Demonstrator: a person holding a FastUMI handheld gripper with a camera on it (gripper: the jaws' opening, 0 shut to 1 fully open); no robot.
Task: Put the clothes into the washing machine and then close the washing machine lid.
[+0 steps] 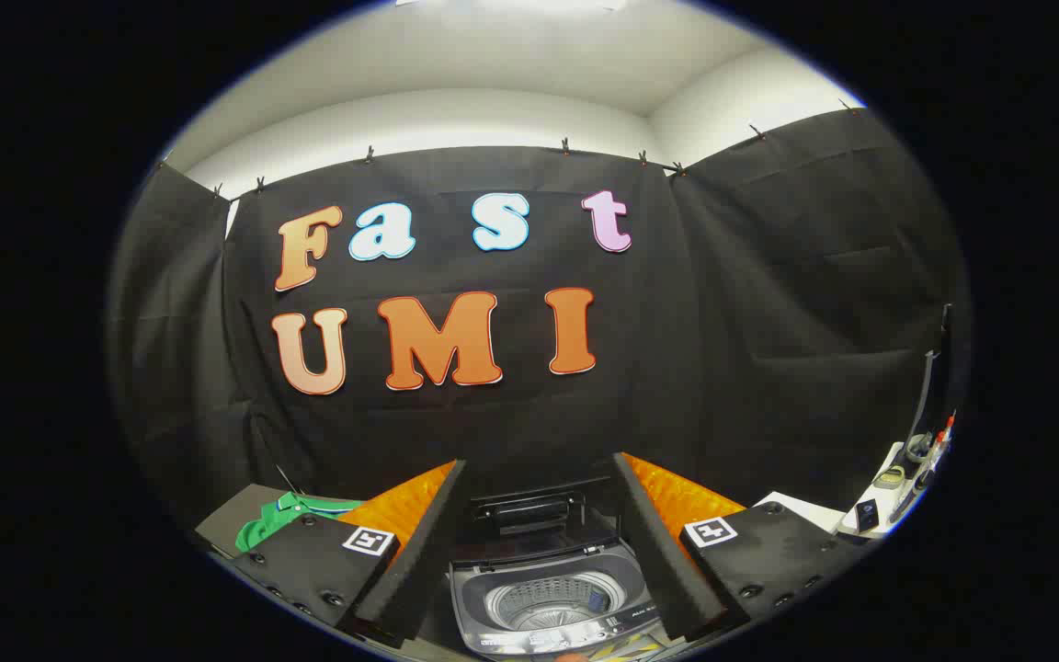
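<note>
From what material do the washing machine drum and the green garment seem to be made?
The washing machine drum, seen between the open gripper fingers, looks like bare metal: silvery, shiny, with ribbed walls.

The green garment, beyond the left finger, looks like soft matte knit or woven cloth, since it lies in limp folds with a collar. The exact fibre cannot be told.

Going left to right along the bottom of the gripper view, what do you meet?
Green shirt on a dark surface → left finger → washing machine, lid up, between the open gripper's fingers → right finger → white table with small items.
</note>
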